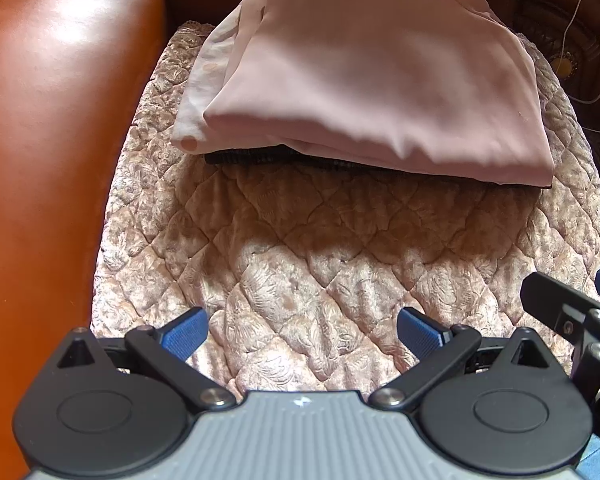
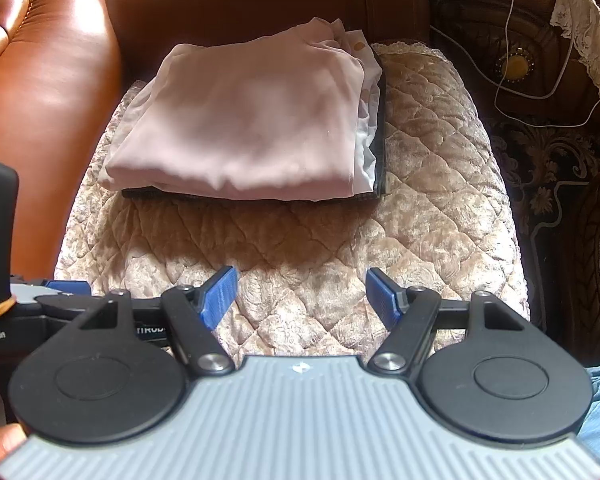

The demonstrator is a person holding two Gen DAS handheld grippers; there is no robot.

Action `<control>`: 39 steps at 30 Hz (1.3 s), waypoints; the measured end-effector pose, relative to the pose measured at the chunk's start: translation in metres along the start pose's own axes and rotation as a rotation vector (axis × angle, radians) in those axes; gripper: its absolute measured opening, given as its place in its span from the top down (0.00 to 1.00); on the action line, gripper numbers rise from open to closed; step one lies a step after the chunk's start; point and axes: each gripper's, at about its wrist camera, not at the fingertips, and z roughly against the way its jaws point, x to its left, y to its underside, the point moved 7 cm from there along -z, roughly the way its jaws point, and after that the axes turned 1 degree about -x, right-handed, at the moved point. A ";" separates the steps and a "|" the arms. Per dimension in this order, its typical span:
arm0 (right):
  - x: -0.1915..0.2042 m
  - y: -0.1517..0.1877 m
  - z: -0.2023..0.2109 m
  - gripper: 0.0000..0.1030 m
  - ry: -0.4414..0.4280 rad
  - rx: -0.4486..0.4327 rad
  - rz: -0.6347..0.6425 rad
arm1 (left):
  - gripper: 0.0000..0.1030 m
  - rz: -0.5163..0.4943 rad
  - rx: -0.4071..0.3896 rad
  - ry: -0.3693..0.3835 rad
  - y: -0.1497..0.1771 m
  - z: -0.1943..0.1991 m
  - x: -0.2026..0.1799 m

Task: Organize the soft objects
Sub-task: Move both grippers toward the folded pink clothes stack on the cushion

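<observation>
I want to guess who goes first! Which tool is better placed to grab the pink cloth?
Probably the left tool. Both are open and empty above the quilted cushion, but the pink cloth looks larger and nearer in the left view, its front fold straight ahead. The right tool looks slightly farther back.

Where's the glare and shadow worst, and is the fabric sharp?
Left wrist view: strong glare on the leather armrest; shadow band on the quilted cushion below the folded pink cloth, which looks soft; left claw sharp. Right wrist view: milder armrest sheen, same shadow, cloth slightly blurred, fisheye bends the cushion edges; right claw sharp.
</observation>
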 end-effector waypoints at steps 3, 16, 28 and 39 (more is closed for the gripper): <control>-0.001 0.001 -0.002 0.23 -0.002 0.006 0.001 | 0.00 -0.003 0.004 -0.004 -0.001 -0.002 0.000; 0.000 0.000 -0.011 0.23 0.015 0.013 0.028 | 0.00 0.001 -0.002 -0.005 -0.008 -0.010 -0.001; 0.000 -0.001 -0.020 0.23 0.009 0.039 0.027 | 0.00 -0.007 0.008 0.000 -0.011 -0.019 -0.002; 0.001 0.001 -0.029 0.23 0.003 0.072 0.020 | 0.00 -0.005 0.011 0.009 -0.014 -0.025 0.001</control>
